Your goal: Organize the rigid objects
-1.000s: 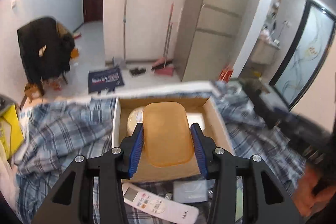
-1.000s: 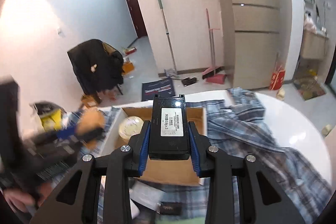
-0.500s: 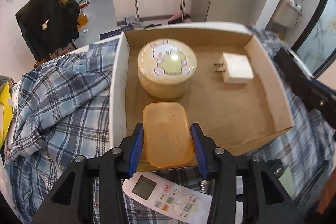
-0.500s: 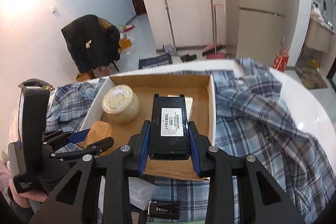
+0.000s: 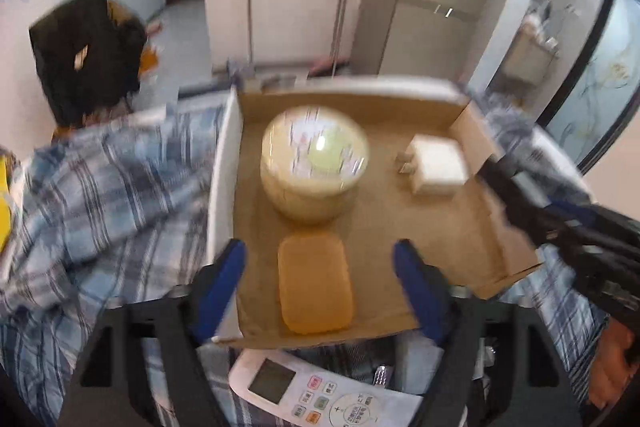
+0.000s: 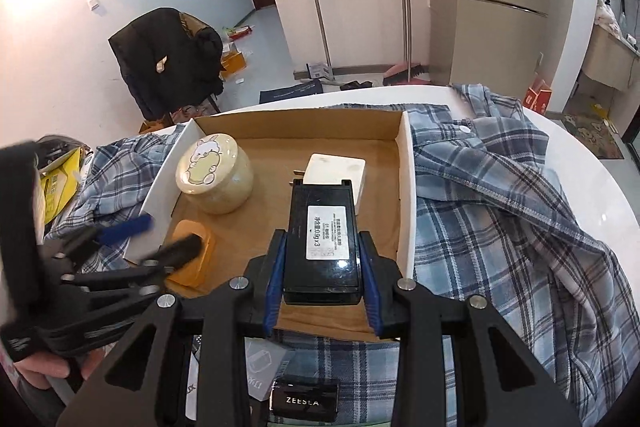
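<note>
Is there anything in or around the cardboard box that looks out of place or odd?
Inside the box nothing stands out: the round tin, white charger and orange case all lie flat. Odd is only the crumpled plaid shirt under the box, and the remote lying outside it.

Both wrist fisheyes look steeply down from close range into the shallow brown cardboard box (image 5: 440, 227) (image 6: 392, 187), filling each frame's centre; the right view sits further right, catching the left gripper (image 6: 160, 239) at lower left
</note>
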{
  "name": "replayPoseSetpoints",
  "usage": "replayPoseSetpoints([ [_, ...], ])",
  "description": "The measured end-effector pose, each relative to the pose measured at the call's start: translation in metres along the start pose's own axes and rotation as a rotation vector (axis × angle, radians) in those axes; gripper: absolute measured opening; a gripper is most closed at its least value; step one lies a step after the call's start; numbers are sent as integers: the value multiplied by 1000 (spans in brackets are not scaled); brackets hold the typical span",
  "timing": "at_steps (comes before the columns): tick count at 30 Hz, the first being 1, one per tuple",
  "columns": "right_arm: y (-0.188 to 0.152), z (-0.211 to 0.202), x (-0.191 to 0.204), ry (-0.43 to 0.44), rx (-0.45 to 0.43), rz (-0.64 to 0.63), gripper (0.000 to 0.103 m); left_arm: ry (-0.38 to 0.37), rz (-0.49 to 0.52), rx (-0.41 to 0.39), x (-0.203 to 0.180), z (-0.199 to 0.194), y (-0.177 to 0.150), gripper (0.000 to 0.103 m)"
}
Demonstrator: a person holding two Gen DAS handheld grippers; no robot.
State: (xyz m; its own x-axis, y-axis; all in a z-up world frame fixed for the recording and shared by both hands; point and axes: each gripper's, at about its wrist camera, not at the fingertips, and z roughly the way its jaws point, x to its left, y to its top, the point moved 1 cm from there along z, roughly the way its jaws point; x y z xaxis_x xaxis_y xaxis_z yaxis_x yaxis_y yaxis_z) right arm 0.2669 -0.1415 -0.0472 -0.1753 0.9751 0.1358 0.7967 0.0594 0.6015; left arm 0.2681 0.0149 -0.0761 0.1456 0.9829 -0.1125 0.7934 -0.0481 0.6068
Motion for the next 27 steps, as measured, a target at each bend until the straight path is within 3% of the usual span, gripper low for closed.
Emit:
replayPoseSetpoints([
  [2,0,1,-1,-5,0,6,32,15,19,-69,1,-13,1,89],
  [4,-1,2,-2,-5,4,7,32,56,3,-73,6,-17,3,89],
  [8,-2,5,-1,-9,13,7,32,43,-143,90,34,4,4,89],
  [13,-2,7,-2,-12,19,5,32,-84,-235,187,47,19,-8,89],
  [15,-1,8,-4,-17,20,8,32,-106,-236,193,44,17,-9,89],
  [18,-1,12,-6,-31,29,5,32,-62,-202,229,29,14,-10,89],
  [22,-3,23,-9,-48,62,0,32,-66,-154,280,7,16,-12,89],
  [27,-6,31,-8,-81,86,-23,32,-39,-140,281,-2,19,-12,89],
])
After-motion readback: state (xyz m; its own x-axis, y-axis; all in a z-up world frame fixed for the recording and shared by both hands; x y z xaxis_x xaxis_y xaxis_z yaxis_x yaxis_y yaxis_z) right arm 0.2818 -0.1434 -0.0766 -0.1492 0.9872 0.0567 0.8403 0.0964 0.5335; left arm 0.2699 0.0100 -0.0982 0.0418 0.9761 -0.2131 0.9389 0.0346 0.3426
